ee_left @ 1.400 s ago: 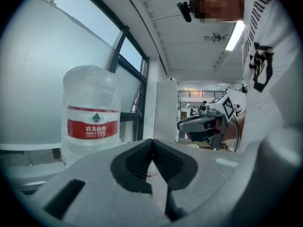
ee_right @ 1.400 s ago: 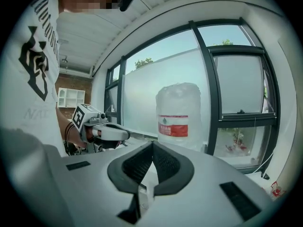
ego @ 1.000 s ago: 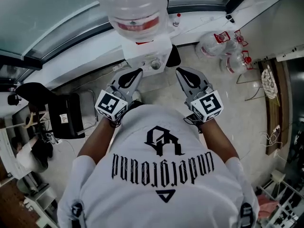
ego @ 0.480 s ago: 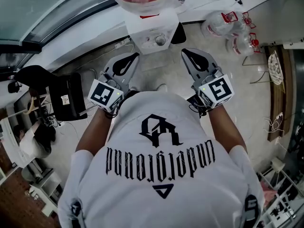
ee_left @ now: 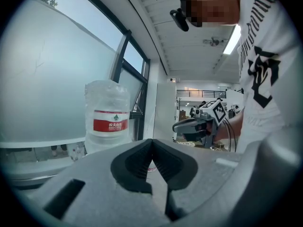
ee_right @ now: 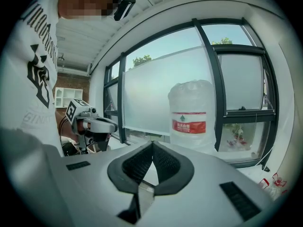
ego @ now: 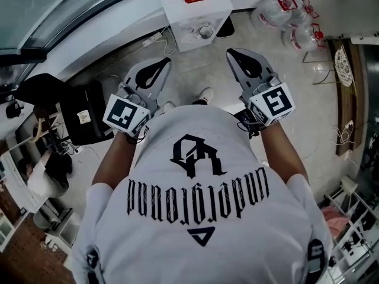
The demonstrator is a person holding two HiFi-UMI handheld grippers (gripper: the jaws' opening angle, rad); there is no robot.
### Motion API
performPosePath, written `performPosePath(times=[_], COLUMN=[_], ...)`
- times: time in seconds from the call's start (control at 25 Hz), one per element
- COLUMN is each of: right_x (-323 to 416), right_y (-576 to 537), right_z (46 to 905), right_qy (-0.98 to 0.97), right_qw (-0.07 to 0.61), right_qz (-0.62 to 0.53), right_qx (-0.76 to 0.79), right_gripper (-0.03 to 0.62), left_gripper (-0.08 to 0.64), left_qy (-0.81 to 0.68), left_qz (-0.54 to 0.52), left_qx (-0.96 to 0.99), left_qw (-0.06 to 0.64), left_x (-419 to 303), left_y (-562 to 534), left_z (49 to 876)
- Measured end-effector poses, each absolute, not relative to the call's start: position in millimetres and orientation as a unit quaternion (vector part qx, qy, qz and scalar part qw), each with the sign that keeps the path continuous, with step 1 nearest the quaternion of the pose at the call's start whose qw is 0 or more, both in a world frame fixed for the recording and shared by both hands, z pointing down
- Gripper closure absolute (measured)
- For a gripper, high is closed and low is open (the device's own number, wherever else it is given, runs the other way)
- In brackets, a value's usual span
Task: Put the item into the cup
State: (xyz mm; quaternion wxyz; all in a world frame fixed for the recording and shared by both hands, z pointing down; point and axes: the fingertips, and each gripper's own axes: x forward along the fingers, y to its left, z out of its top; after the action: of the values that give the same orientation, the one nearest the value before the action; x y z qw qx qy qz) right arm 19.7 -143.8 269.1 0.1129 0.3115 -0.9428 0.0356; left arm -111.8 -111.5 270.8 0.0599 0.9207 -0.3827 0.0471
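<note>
We log a pale, glossy floor (ego: 195,70) below a white sill (ego: 106,34) that runs under the windows. Frosted panes (ee_right: 161,93) sit in dark frames (ee_right: 214,79), with sky and a treetop (ee_right: 142,59) above them. 1 white dispenser (ego: 204,10) stands against the sill and carries 1 large clear bottle (ee_right: 191,115) with a red label. Several jugs (ego: 290,25) with red handles lie on the floor nearby. The ceiling (ee_left: 189,51) is white and slatted, with 1 lit strip lamp (ee_left: 233,33). Dark wooden furniture (ego: 346,99) is at the right. White shelving (ee_right: 64,97) stands by a brick wall (ee_right: 71,82).
</note>
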Motion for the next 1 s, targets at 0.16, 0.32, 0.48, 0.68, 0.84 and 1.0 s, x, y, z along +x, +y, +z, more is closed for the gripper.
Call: performPosePath(times=[0.16,0.32,0.48,0.68,0.84,1.0], right_x=[-4,-29,-50,-68,-69,-58], right_y=[-120,-94,-66,-32,-10,6], right_z=[266,266,266,272,273,268], right_qy=[-0.937,-0.934,-0.93,-0.923,-0.921,-0.922], right_qw=[0.118,0.12,0.121,0.128,0.131,0.128], right_qz=[0.034,0.033,0.037,0.044,0.046,0.04], right_qx=[0.326,0.334,0.347,0.359,0.364,0.363], right_gripper=[0.577,0.577,0.577,0.577,0.577,0.577], left_gripper=[0.548,0.548,0.548,0.548,0.548,0.548], left_qy=[-0.373,-0.363,-0.349,-0.329,-0.315,-0.319], left_qz=[0.039,0.035,0.03,0.025,0.019,0.01], left_qx=[0.925,0.929,0.934,0.941,0.946,0.945], left_qw=[0.065,0.065,0.07,0.076,0.07,0.067], left_x=[-139,-163,-183,-200,-199,-191], left_y=[-90,-68,-44,-19,-1,12], left_z=[271,271,272,280,279,274])
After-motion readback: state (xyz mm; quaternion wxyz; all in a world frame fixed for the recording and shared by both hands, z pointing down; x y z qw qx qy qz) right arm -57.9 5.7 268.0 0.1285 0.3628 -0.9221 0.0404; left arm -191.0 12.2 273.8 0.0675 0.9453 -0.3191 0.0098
